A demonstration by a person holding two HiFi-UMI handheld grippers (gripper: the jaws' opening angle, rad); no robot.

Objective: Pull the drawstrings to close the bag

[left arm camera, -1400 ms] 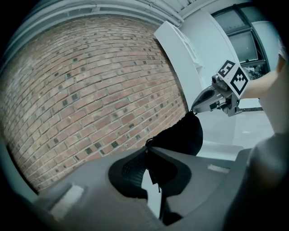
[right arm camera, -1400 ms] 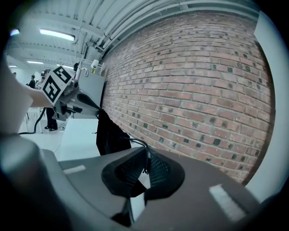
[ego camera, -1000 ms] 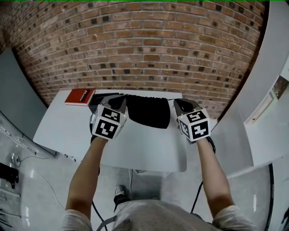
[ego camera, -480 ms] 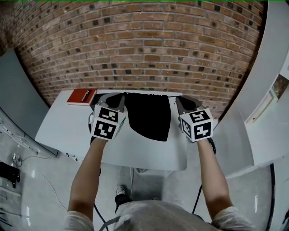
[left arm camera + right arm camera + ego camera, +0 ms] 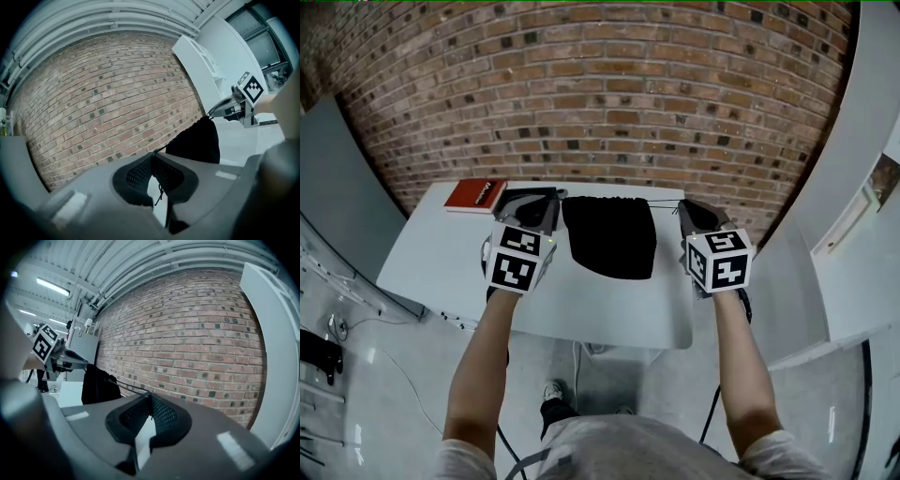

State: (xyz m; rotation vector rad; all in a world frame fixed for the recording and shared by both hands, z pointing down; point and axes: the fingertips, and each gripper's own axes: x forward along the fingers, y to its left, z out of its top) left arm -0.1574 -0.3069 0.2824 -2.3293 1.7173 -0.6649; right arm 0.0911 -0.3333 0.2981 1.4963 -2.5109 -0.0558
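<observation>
A black drawstring bag [image 5: 609, 236] is held up over the white table [image 5: 609, 314] between my two grippers, its top gathered. My left gripper [image 5: 551, 202] is shut on the left drawstring [image 5: 161, 149] right at the bag's upper left corner, and the cord's knotted end [image 5: 159, 191] dangles between the pads. My right gripper [image 5: 686, 210] is shut on the right drawstring [image 5: 664, 202], which runs taut from the bag's top. In the right gripper view the cord [image 5: 125, 386] stretches from the bag [image 5: 98, 385] to the shut jaws, with the left gripper [image 5: 70, 363] beyond.
A red book [image 5: 475, 194] lies at the table's far left corner. A brick wall [image 5: 600, 103] rises right behind the table. A white cabinet [image 5: 862, 216] stands to the right, and a grey panel [image 5: 337, 206] to the left.
The right gripper has moved to the right, drawing out more cord. The bag's mouth has gathered in and the bag now hangs longer between the grippers.
</observation>
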